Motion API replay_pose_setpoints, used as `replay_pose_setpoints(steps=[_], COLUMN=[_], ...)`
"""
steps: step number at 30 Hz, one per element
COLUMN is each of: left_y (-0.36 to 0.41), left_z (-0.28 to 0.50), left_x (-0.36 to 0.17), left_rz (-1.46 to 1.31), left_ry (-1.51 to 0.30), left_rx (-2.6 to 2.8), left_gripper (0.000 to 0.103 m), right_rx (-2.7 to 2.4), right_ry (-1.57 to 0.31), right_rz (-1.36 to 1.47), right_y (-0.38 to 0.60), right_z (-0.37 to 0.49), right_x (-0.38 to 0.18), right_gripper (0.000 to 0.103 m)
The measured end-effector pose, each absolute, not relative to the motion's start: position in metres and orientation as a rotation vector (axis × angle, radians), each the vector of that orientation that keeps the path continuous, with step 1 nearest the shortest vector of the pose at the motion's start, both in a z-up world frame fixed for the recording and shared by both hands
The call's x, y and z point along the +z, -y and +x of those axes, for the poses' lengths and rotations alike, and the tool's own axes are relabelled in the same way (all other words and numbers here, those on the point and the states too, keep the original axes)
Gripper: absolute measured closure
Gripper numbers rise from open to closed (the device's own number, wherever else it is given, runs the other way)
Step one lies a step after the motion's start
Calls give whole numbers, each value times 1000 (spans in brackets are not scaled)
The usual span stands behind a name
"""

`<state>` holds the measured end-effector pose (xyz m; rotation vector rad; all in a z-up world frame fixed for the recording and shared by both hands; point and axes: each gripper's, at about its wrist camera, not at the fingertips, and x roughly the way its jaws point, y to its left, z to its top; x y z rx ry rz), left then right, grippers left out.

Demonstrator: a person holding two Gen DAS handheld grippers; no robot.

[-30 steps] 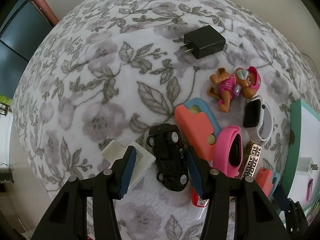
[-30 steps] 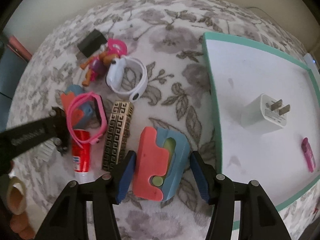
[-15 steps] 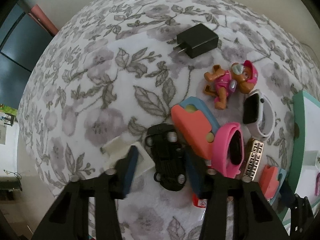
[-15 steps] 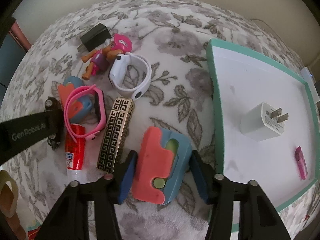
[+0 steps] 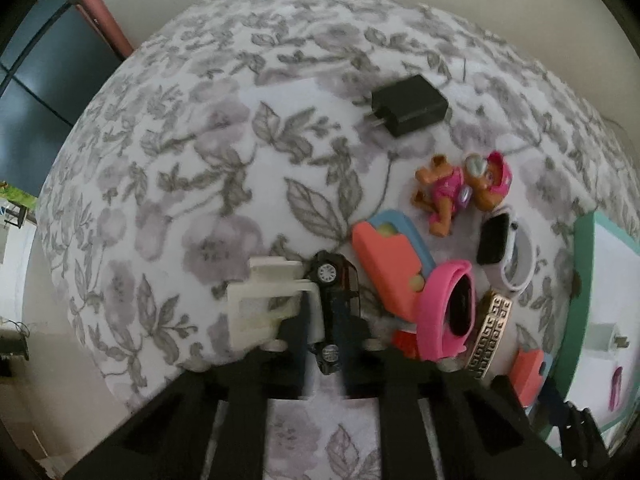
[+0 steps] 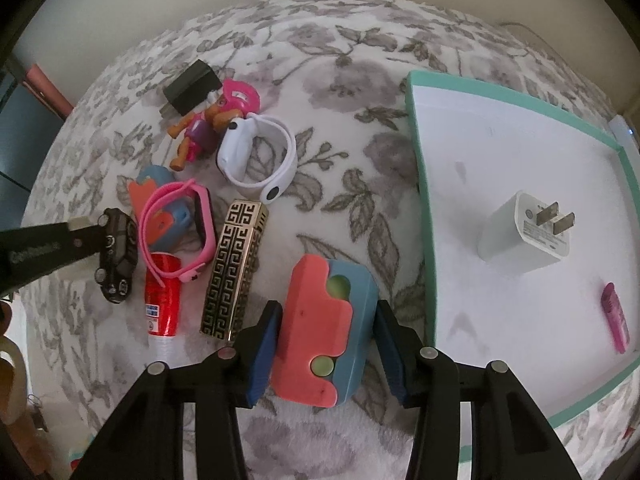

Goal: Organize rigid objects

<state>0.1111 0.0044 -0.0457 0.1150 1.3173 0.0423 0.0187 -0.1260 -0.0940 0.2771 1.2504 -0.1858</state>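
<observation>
My left gripper [image 5: 332,324] is shut on the black toy car [image 5: 335,312], seen also in the right wrist view [image 6: 116,256]. A white block [image 5: 264,304] lies against its left side. My right gripper [image 6: 326,344] is open, its jaws either side of a coral and blue toy [image 6: 326,328] on the floral cloth. A teal-rimmed white tray [image 6: 420,200] at the right holds a white charger [image 6: 524,232] and a small pink item [image 6: 616,316].
On the cloth lie a second coral and blue toy [image 5: 390,264], a pink watch [image 5: 448,312], a gold patterned case [image 6: 236,272], a red tube [image 6: 162,292], a white watch [image 6: 256,156], a toy dog [image 5: 460,192] and a black charger [image 5: 408,104].
My left gripper has closed on the black toy car. My right gripper has moved forward so its jaws flank the coral and blue toy.
</observation>
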Motion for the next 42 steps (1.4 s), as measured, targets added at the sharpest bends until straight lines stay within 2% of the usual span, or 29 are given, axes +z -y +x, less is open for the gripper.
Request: replay_pose_setpoints(steps=[14,16,18,29,31,33,34,42], left_y=[-10,-9,-7,2,3,1,1,-2], left_z=[112,113,114,121,122,122,122,123], left_x=[-43,-46,-51,-69,-70,-77,-80,-87], left_rz=[28,36,46,206,202,183,188,195], left_ry=[-1343,-1350,-1359,-1320,-1325,-1357,-1369,-1372], left_rx=[6,0,-6,81,65,57,64,90], left_gripper=[96,92,82,76,69,53,51,51], right_rx=[-177,-177,-176,-174,-173,-173,-173,-171], right_ry=[-1255,-1257,-1260,-1265,-1266,-1266,-1266,-1267], right_rz=[293,289,283,265,265,265,265,260], right_y=[135,134,131,126,126,127,127,126], right_z=[12,12,15,17,17,17,17,18], right_x=[-90,-90,-92,-93,-93,-93,-93,-93], right_gripper=[54,54,54,54,54,54,54,54])
